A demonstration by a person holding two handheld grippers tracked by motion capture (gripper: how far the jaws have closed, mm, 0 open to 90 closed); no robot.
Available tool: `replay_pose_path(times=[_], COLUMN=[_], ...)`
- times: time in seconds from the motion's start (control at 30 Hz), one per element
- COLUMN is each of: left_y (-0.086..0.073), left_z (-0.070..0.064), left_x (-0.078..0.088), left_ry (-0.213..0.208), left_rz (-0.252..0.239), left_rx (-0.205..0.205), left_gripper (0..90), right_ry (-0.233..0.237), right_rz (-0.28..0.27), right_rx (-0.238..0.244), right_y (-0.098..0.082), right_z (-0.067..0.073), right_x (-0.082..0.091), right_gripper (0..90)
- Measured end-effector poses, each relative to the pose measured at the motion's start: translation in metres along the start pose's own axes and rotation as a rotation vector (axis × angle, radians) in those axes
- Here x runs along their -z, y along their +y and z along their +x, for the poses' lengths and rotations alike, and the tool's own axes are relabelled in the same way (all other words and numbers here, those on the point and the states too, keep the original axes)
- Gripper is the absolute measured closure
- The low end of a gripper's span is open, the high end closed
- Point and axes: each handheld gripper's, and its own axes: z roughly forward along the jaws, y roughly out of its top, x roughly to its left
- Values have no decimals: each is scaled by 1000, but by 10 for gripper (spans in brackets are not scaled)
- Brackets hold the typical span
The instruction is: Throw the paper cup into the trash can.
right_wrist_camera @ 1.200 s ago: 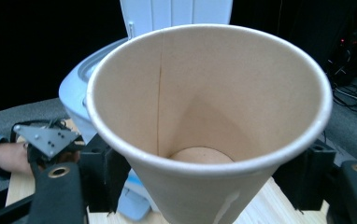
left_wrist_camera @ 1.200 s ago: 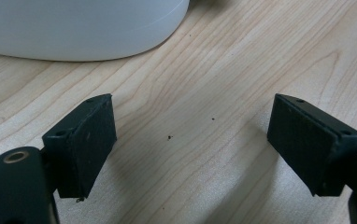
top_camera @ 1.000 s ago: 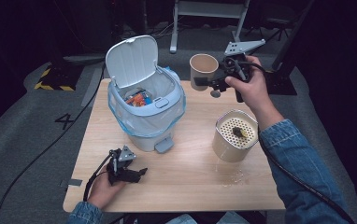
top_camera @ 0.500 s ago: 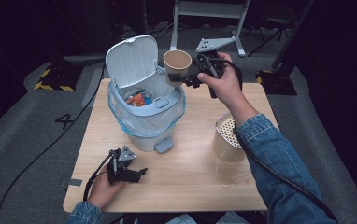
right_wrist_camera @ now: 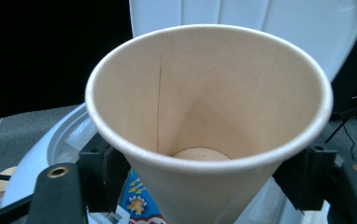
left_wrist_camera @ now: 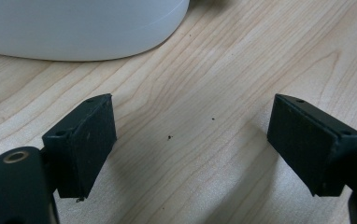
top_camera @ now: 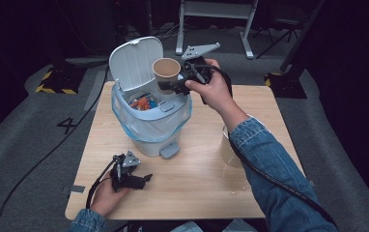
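An empty brown paper cup (top_camera: 166, 69) hangs upright over the open white pedal bin (top_camera: 153, 121), with my right gripper (top_camera: 173, 86) shut on its lower part. In the right gripper view the cup (right_wrist_camera: 209, 116) sits between the two black jaws, and a colourful wrapper (right_wrist_camera: 137, 200) shows in the bin below. The bin's lid (top_camera: 133, 63) stands up behind the cup. My left gripper (top_camera: 141, 180) rests on the wooden table (top_camera: 197, 183) near the front left, jaws open. Its pads (left_wrist_camera: 85, 140) have bare wood between them, with the bin's base (left_wrist_camera: 83, 28) just ahead.
A second paper cup (top_camera: 230, 150) stands on the table at the right, mostly hidden behind the denim sleeve (top_camera: 274, 174). The bin's pedal (top_camera: 170, 151) sticks out toward the front. A blue bag lines the bin rim (top_camera: 124, 113). Cables trail off the table.
My right gripper carried the paper cup leftward from the table's back right to above the open bin. The left gripper has stayed where it was.
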Motion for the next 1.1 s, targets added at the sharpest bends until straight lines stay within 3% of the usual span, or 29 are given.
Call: replay_pose_path(times=[0.43, 0.5, 0.53, 0.6, 0.67, 0.93, 1.1], left_y=[0, 0, 0, 0, 0, 0, 0], left_z=[0, 0, 0, 0, 0, 0, 0], left_x=[0, 0, 0, 0, 0, 0, 0], left_ry=[0, 1, 0, 1, 0, 0, -1], left_rz=[0, 0, 0, 0, 0, -1, -1], left_rx=[0, 0, 1, 0, 0, 0, 1], left_gripper=[157, 157, 157, 157, 157, 157, 158], right_ry=[-3, -4, -12, -37, -67, -46, -45], right_rz=[91, 119, 123, 125, 125, 95, 69], right_rx=[40, 54, 66, 69, 80, 111, 98], right_y=[-4, -5, -6, -7, -6, -1, 2], right_z=[6, 6, 6, 7, 8, 12, 14], right_x=[-22, -24, -26, -28, -29, -12, 9], right_gripper=[275, 215, 145, 176, 148, 158, 160])
